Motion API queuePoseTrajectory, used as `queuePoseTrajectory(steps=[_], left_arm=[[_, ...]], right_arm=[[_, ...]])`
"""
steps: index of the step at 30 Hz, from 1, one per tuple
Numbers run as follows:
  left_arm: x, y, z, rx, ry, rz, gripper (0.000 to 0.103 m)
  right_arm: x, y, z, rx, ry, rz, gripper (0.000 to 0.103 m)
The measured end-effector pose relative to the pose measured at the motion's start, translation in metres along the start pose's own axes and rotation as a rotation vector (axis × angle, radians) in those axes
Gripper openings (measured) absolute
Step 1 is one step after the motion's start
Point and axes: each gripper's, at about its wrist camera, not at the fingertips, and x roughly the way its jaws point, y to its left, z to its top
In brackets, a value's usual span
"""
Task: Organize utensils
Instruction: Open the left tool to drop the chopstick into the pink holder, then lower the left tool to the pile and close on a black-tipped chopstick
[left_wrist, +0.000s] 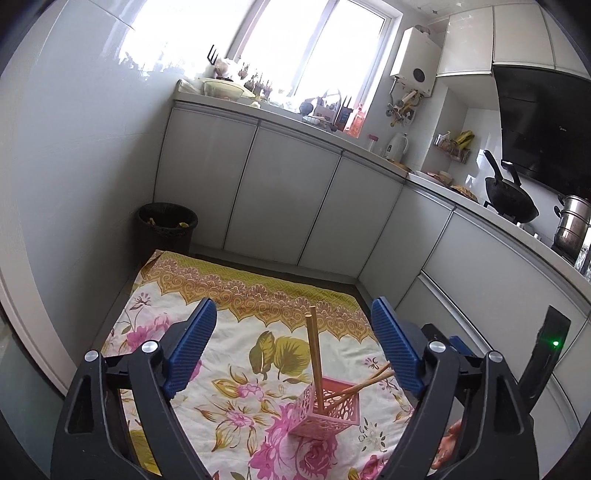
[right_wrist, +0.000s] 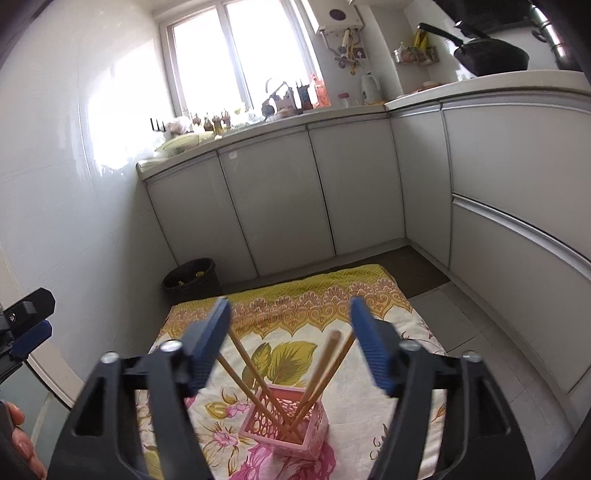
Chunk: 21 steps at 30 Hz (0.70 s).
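Pink latticed plastic forms the holder (left_wrist: 327, 410), which is seen in the left wrist view standing on a floral cloth (left_wrist: 236, 354) spread over the kitchen floor. Two pairs of wooden chopsticks (left_wrist: 314, 354) are lodged in it: one pair stands nearly upright, while the other leans right and is cut off behind the right-hand blue finger (left_wrist: 397, 350). The left gripper (left_wrist: 291, 345) is held with its fingers wide apart and nothing is gripped between them; the holder lies lower, towards the right-hand finger. Part of a hand (left_wrist: 448, 443) is glimpsed at the lower right, mostly hidden by the black frame. A black bin (left_wrist: 166, 230) is noted beside the cabinets; its contents cannot be made out.

From the right wrist view, the holder (right_wrist: 286, 424) is seen below and between the fingers of the right gripper (right_wrist: 290, 345), which are spread wide and blurred, with nothing clamped. The chopsticks (right_wrist: 258, 384) are fanned into a V, both pairs rising into the gap without touching the pads. A portion of the left gripper (right_wrist: 26, 325) is visible at the left edge, and fingertips (right_wrist: 16, 439) are cut off at the lower left.
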Motion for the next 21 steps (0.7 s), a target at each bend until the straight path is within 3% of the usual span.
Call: queuePoseTrajectory(steps=[5,8,13,21], left_arm=[[-0.002,-0.003,-0.004,0.023,0.027,-0.003,0.088],[0.0,-0.012,-0.012,0.083,0.079,-0.016,0.089],[0.004,-0.029,-0.031,0.16,0.175,-0.049,0.091],[0.024,-0.057,-0.083,0.286,0.367,-0.06,0.096]], right_arm=[[-0.032,-0.011,0.008,0.011,-0.087,-0.09,0.095],[-0.055,-0.031,0.006,0.044,-0.099,-0.138,0.096],[-0.086,-0.076,-0.018,0.105,0.017,-0.21,0.096],[-0.127,-0.124,-0.091,0.098,0.214,-0.324,0.096]])
